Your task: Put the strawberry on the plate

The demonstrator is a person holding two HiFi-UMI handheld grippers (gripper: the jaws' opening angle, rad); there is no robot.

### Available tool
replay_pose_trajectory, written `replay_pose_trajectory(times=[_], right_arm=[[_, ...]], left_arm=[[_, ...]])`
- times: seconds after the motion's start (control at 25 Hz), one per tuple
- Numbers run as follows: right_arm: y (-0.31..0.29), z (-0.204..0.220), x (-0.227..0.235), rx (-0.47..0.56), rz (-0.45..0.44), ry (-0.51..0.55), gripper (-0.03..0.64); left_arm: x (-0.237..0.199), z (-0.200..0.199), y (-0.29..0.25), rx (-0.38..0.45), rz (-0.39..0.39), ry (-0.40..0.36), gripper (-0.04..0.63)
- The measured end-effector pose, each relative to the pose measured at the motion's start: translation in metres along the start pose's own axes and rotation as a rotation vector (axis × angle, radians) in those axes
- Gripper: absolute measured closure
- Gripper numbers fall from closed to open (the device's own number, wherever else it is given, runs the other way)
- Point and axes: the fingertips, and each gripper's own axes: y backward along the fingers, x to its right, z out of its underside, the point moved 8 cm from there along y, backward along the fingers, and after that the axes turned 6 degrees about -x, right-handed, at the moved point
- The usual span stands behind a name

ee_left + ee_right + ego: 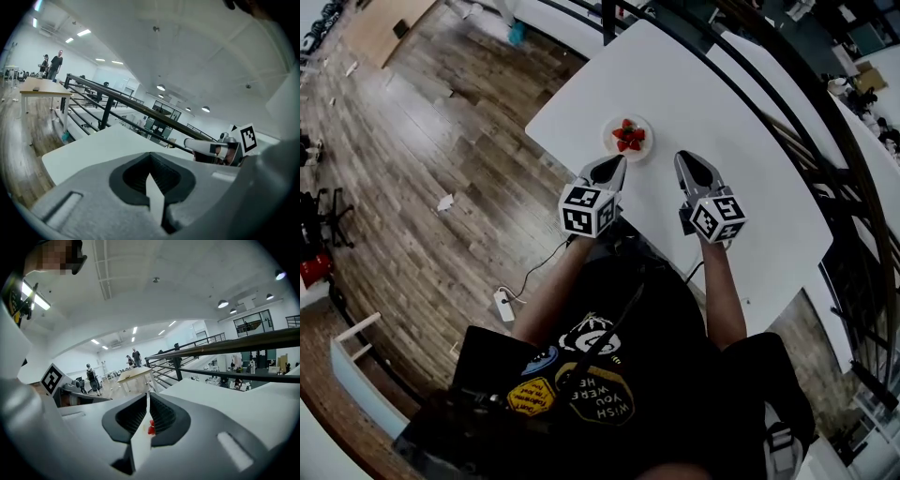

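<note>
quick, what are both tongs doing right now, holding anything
left gripper: tongs closed, holding nothing
right gripper: tongs closed, holding nothing; strawberries lie on the plate

Right claw (148, 394) closed, empty — red strawberries (151, 427) show through its slit, white table (234, 394) beyond.

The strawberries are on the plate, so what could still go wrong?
The left gripper hangs right beside the plate, which sits near the table edge; a careless swing might knock it off. The strawberries are heaped on that small plate, so a bump could roll one out.
</note>
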Motion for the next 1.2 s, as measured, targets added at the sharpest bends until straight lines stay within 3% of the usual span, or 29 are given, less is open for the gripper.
replay_pose_trajectory(times=[0.32,0.6,0.84,1.2], right_arm=[[0.066,-0.008,-0.018,0.086,-0.067,-0.039,0.6],[0.114,-0.015,-0.054,0.162,-0.153,-0.026,0.607],[0.134,-0.018,-0.081,0.161,-0.119,0.004,0.612],[0.154,-0.018,-0.115,0.16,-0.096,0.008,0.614]], left_arm=[[0.08,-0.007,0.036,0.097,0.022,-0.122,0.592],[0.131,-0.001,0.077,0.183,0.012,-0.137,0.592],[0.146,0.006,0.111,0.223,-0.046,-0.165,0.592],[0.148,0.006,0.153,0.238,-0.036,-0.139,0.592]])
